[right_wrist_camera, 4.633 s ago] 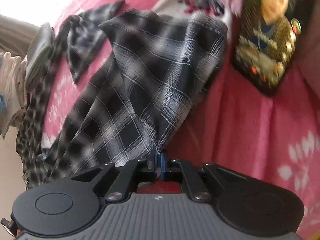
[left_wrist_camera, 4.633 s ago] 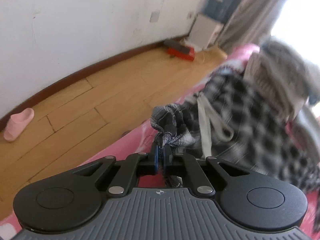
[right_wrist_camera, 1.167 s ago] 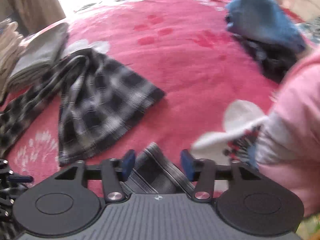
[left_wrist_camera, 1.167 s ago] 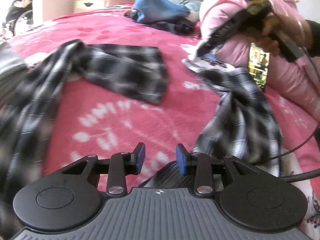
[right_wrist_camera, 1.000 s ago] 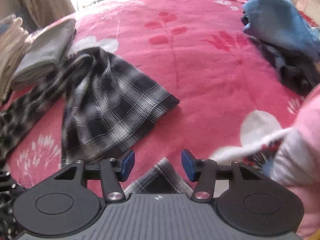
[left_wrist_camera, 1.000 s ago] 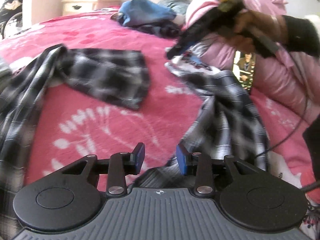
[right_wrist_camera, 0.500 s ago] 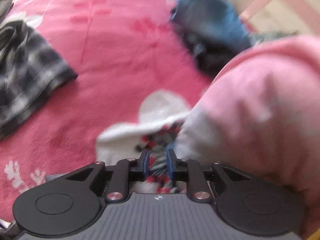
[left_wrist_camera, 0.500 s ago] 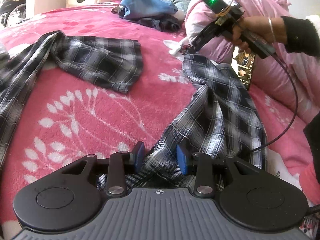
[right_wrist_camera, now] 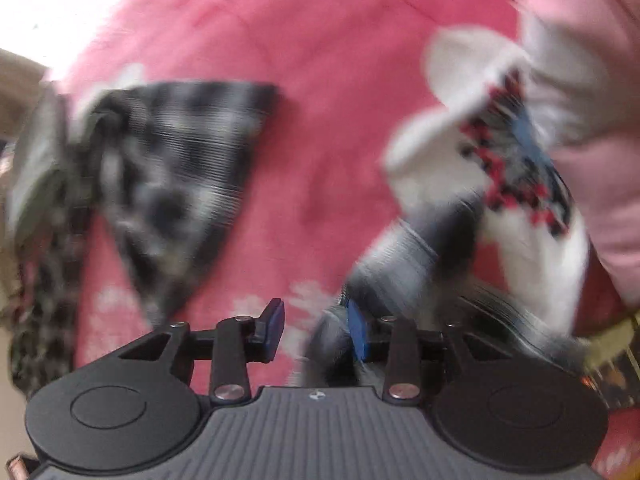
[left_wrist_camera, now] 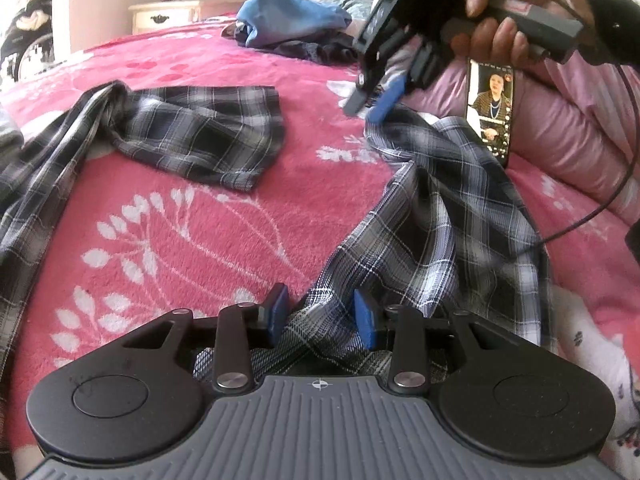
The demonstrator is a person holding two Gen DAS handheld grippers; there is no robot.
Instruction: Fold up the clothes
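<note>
The left tool (left_wrist_camera: 320, 320) points down at the bed with its blue pads part-way apart, and a bunched fold of the plaid shirt (left_wrist_camera: 432, 216) lies in the gap between them; the pads do not clearly press on it. From there the shirt runs away ahead of the tool and to its right across the pink blanket (left_wrist_camera: 192, 232), up to a crumpled end under the right tool (left_wrist_camera: 374, 100). A person's hand (left_wrist_camera: 496, 12) holds that tool, its tips just above the shirt's far edge. Its jaws are opening; in its own blurred view the cloth lies against the right-hand pad (right_wrist_camera: 356, 332) and the left pad is clear of it. Just beyond it sits a white cloth with a red pattern (right_wrist_camera: 500, 152), against a pink pillow (left_wrist_camera: 560, 128). A phone (left_wrist_camera: 491, 112) leans on that pillow. Ahead and left of the left tool, one sleeve (left_wrist_camera: 200, 132) lies spread flat. Farther off is a blue garment (left_wrist_camera: 292, 16).
</note>
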